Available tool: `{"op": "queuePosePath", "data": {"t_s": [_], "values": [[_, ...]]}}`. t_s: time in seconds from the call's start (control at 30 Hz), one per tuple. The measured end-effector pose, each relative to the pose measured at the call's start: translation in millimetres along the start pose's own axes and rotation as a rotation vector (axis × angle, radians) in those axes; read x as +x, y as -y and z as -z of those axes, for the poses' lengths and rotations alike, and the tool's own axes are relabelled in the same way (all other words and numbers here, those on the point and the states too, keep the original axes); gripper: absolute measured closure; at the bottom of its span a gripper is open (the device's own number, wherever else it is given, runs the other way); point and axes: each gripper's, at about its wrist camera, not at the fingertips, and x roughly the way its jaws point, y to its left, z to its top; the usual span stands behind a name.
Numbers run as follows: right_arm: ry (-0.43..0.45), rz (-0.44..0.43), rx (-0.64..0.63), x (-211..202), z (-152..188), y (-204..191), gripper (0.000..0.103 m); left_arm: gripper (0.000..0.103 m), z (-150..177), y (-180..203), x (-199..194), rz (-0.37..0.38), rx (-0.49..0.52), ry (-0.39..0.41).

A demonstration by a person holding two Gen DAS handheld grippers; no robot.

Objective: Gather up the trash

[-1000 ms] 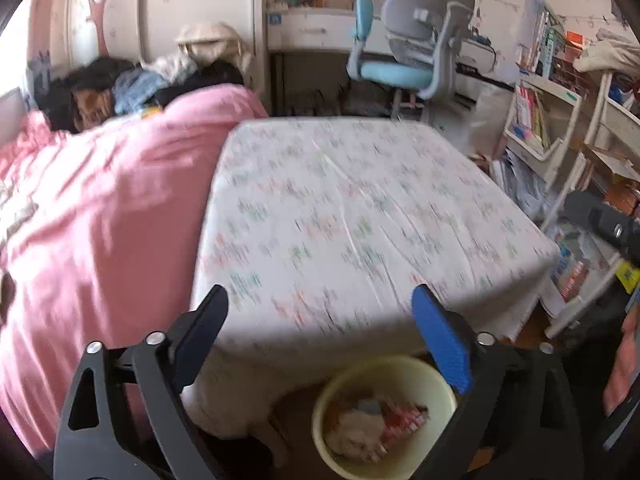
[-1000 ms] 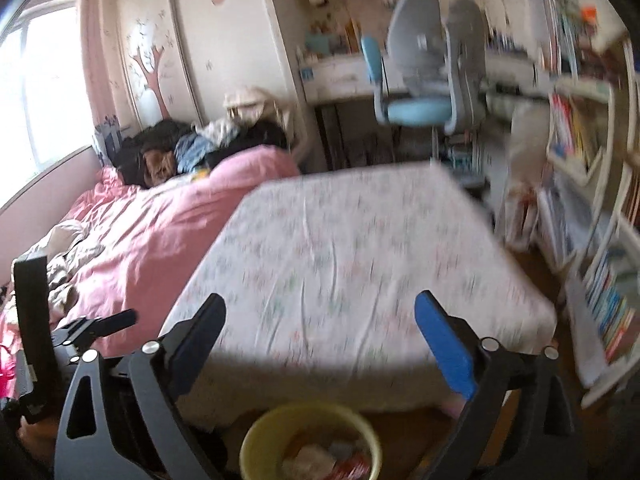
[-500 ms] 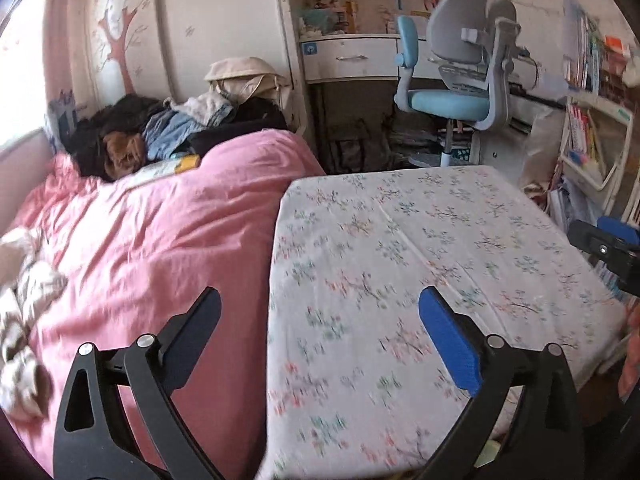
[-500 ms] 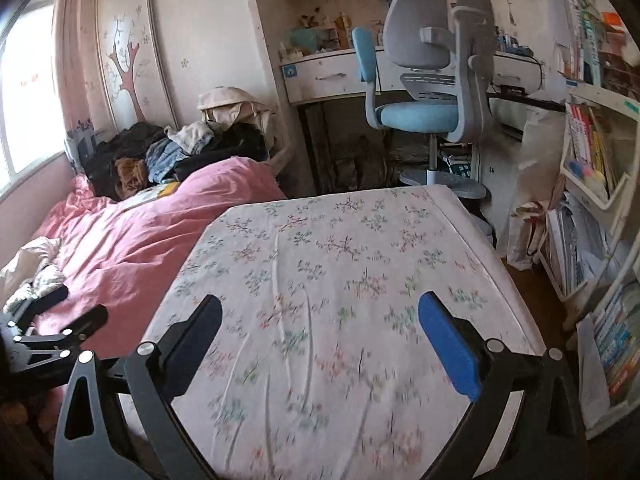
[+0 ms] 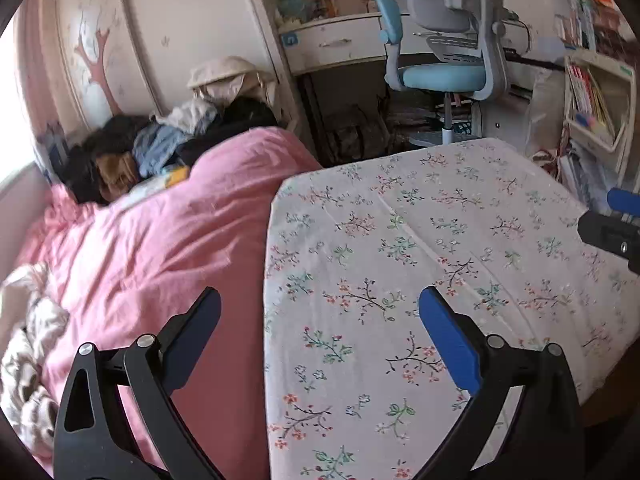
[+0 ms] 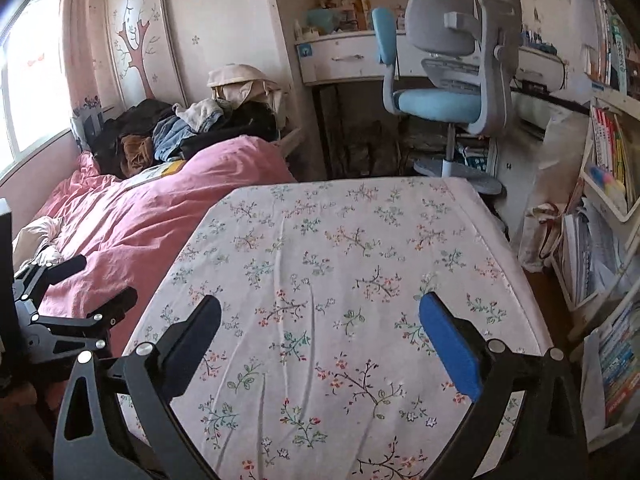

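Trash is nowhere in sight right now, so you have nothing to pick up yet.

When you do find some, it will likely be light, soft and crumply, so pinch it in the middle and squeeze gently. Your left tongs (image 5: 320,312) are wide open and hold nothing. Your right tongs (image 6: 320,316) are wide open and empty too. Both hang over the flowery table cloth (image 6: 328,240), with the left nearer its edge by the pink blanket (image 5: 160,240). Look on the floor past the table's corners.
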Motion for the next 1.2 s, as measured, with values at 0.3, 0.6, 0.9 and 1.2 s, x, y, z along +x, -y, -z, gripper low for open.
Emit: {"op": "queuePosePath", "data": {"t_s": [0.3, 0.6, 0.9, 1.2], "values": [[-0.001, 0.011, -0.009, -1, -1, 0, 0.008, 0.007, 6, 3, -2, 0.018, -0.011, -0.021], [0.004, 0.053, 0.007, -2, 0, 9, 0.008, 0.007, 7, -13, -1, 0.083, -0.114, -0.052], [0.018, 0.064, -0.051, -2, 0, 1, 0.008, 0.007, 10, -26, 5, 0.111, -0.197, -0.071], [0.033, 0.072, -0.100, -3, 0, -7, 0.008, 0.007, 8, -22, 2, 0.109, -0.181, -0.056]]}}
